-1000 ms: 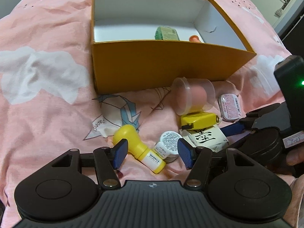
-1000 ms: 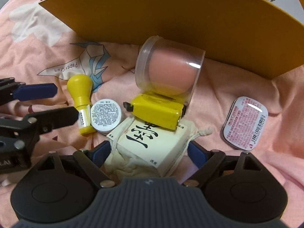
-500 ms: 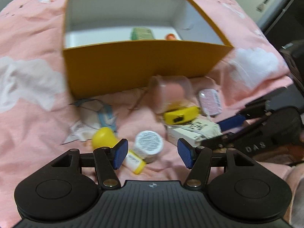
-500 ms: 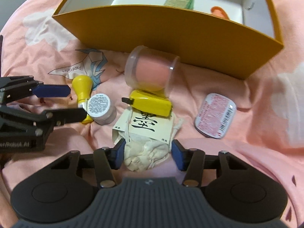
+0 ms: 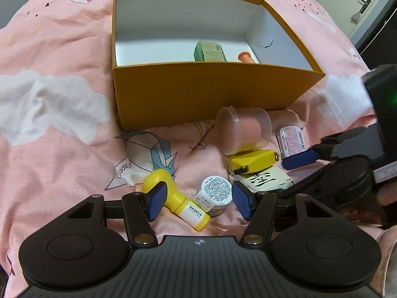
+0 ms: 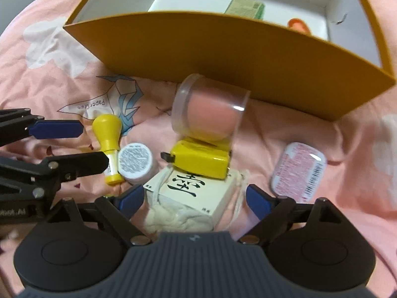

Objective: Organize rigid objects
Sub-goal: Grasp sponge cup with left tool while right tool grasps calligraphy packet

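Note:
An open orange box (image 5: 198, 94) (image 6: 223, 44) lies on the pink bedspread with a green packet (image 5: 210, 51) and an orange piece (image 5: 244, 57) inside. In front of it lie a clear cup with a pink ball (image 5: 242, 130) (image 6: 211, 109), a yellow tape measure (image 5: 251, 162) (image 6: 201, 159), a white box with a black character (image 5: 263, 180) (image 6: 191, 191), a white jar (image 5: 214, 193) (image 6: 135, 161), a yellow bulb-topped bottle (image 5: 176, 198) (image 6: 109, 139) and a pink tin (image 5: 291, 140) (image 6: 297, 171). My left gripper (image 5: 198, 198) is open around the bottle and jar. My right gripper (image 6: 194, 198) is open around the white box.
The bedspread (image 5: 57, 114) is soft and wrinkled, with white clouds and an origami crane print (image 5: 148, 154). The two grippers are close side by side, the right one at the left wrist view's right edge (image 5: 347, 159). A door (image 5: 359, 5) shows far right.
My right gripper has opened wider and moved forward around the white box. My left gripper swung left and back again, and stays open over the bottle and jar.

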{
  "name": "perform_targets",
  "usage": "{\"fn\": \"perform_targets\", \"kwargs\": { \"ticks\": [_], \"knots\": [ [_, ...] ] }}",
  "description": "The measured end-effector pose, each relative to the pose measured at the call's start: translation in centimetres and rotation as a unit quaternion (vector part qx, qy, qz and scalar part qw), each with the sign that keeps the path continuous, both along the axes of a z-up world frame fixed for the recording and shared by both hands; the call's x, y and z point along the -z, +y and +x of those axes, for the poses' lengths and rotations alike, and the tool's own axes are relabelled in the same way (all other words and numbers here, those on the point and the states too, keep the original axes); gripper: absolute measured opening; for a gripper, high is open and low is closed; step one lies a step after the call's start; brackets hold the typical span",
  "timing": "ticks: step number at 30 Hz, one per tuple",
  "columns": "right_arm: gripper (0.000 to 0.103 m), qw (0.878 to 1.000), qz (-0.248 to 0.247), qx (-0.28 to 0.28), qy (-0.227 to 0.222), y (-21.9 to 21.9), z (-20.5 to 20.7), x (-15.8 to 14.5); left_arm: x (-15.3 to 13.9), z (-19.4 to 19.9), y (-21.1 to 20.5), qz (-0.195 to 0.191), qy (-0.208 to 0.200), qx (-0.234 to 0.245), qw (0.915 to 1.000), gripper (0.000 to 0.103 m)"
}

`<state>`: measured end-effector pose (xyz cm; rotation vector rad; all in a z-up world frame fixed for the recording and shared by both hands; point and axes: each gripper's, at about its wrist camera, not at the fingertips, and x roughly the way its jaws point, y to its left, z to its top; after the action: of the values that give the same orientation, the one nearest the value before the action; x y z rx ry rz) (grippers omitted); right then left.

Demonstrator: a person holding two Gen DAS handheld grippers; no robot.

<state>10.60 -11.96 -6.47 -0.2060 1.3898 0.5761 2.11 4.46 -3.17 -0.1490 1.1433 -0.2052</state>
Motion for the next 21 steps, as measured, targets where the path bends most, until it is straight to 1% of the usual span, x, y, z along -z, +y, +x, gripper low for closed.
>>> {"fn": "perform_targets", "kwargs": {
  "ticks": [3, 4, 7, 10, 12, 13, 16, 18, 21],
  "knots": [
    [0.088, 1.000, -0.003, -0.003, 0.015, 1.1, 0.1, 1.2, 0.2, 0.0, 0.0, 0.000, 0.003, -0.001, 1.0000, 0.066],
    [0.091, 1.000, -0.004, -0.002, 0.023, 1.2, 0.1, 1.6, 0.2, 0.1, 0.0, -0.001, 0.003, -0.001, 1.0000, 0.066],
    [0.093, 1.000, 0.003, 0.001, 0.027, 1.3, 0.2, 2.2, 0.4, 0.2, 0.0, -0.003, 0.006, -0.001, 1.0000, 0.066],
    [0.089, 0.999, 0.012, 0.007, 0.035, 1.1, 0.4, 2.6, 0.4, 0.1, -0.1, -0.003, 0.006, 0.003, 1.0000, 0.066],
    [0.086, 0.999, 0.019, 0.008, 0.031, 0.8, 0.2, 2.2, 0.5, 0.1, 0.0, -0.004, 0.007, 0.003, 1.0000, 0.066],
    [0.077, 0.999, 0.019, 0.010, 0.027, 0.5, 0.1, 1.9, 0.5, 0.1, 0.0, -0.005, 0.007, 0.002, 1.0000, 0.066],
    [0.077, 0.999, 0.035, 0.021, 0.031, -0.7, 0.1, 1.1, 0.6, 0.1, -0.1, -0.006, 0.008, 0.006, 0.9999, 0.066],
    [0.076, 0.999, 0.037, 0.024, 0.027, -1.7, 0.1, 0.3, 0.6, 0.2, -0.4, -0.009, 0.006, 0.011, 0.9999, 0.066],
    [0.076, 0.999, 0.035, 0.030, 0.019, -3.1, 0.1, -0.9, 0.0, 0.5, -0.6, -0.027, -0.006, 0.017, 0.9995, 0.066]
  ]
}}
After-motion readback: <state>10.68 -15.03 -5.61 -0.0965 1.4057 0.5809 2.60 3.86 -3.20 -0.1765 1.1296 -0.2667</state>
